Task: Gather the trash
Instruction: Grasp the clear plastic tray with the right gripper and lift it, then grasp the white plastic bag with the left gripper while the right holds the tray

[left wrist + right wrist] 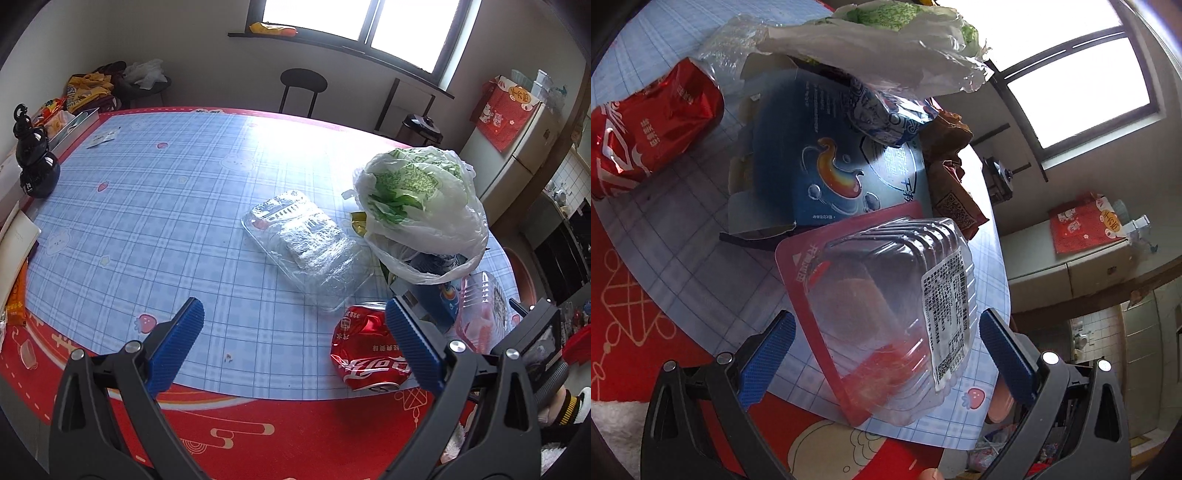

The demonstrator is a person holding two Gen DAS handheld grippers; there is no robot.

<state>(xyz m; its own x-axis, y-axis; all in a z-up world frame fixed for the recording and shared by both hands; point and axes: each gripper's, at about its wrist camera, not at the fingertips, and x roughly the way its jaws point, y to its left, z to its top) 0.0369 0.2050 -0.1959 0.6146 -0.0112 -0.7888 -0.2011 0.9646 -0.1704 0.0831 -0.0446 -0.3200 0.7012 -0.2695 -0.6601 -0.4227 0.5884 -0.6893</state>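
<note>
**Operator:** Status of both grippers; report jaw condition first.

**Observer:** Left gripper (293, 334): jaws spread wide apart, nothing between them; it hovers over the near part of the table (155, 206), which carries a blue checked cloth with a red border. Right gripper (886, 345): jaws also wide apart; the clear clamshell box (886, 310) sits in the gap between the blue fingers (768, 354), but neither pad touches it.

**Operator:** Location of trash items, left wrist view.

**Observer:** Crushed red cola can (369, 350) lies on its side at the near edge of the checked area, just beside the right-hand finger of the left gripper; clear plastic tray (306, 247) lies flat beyond it, toward the table centre; white plastic bag (421, 210) with green print stands to the right of the tray, draped over other items; blue carton (436, 299) shows under the bag.

**Operator:** Same items, right wrist view.

**Observer:** Clamshell box has a red backing and a white printed label on its right side; it rests tilted, its far end overlapping the blue carton (820, 162); a blue and white wrapper (882, 114) lies on the carton, under the white bag; the cola can lies to the left, apart from the carton; brown paper packaging (953, 181) sits to the right of the carton, near the table edge.

**Operator:** Contents of the clamshell box.

**Observer:** Cannot tell; the lid is fogged and reflective.
</note>
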